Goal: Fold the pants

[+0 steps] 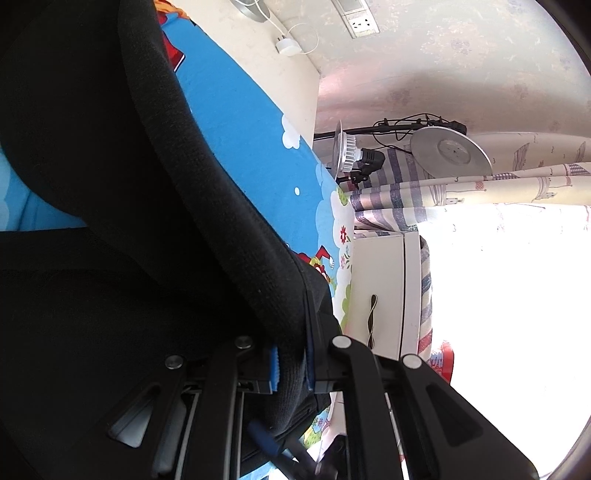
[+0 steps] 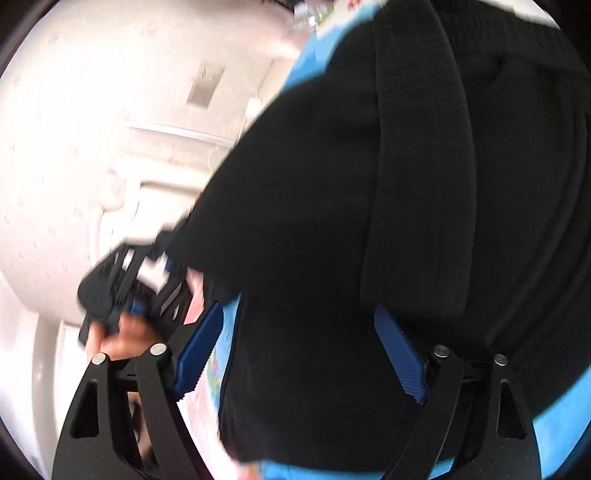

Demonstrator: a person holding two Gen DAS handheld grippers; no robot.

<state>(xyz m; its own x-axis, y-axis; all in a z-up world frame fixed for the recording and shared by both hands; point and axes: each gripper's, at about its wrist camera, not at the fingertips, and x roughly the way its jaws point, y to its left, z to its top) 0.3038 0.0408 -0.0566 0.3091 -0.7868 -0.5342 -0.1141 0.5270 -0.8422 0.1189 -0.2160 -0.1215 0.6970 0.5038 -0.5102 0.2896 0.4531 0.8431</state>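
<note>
The black pants point(image 1: 110, 184) fill the left of the left wrist view, lifted off a bright blue cartoon sheet point(image 1: 236, 122). My left gripper point(image 1: 291, 369) is shut on the pants' ribbed waistband, pinched between its blue pads. In the blurred right wrist view the pants point(image 2: 369, 221) hang across the frame. My right gripper point(image 2: 301, 354) is open, its blue pads point(image 2: 199, 350) wide apart with black cloth lying between them. The left gripper point(image 2: 122, 291) and the hand holding it show at the left of that view.
A white nightstand point(image 1: 376, 291) stands beside the bed edge. Lamps on a dark stand point(image 1: 354, 155) and striped curtains point(image 1: 443, 192) are behind it. A wall socket point(image 1: 360, 24) and charger point(image 1: 286, 46) are on the wall. A white headboard point(image 2: 122, 184) shows behind the left gripper.
</note>
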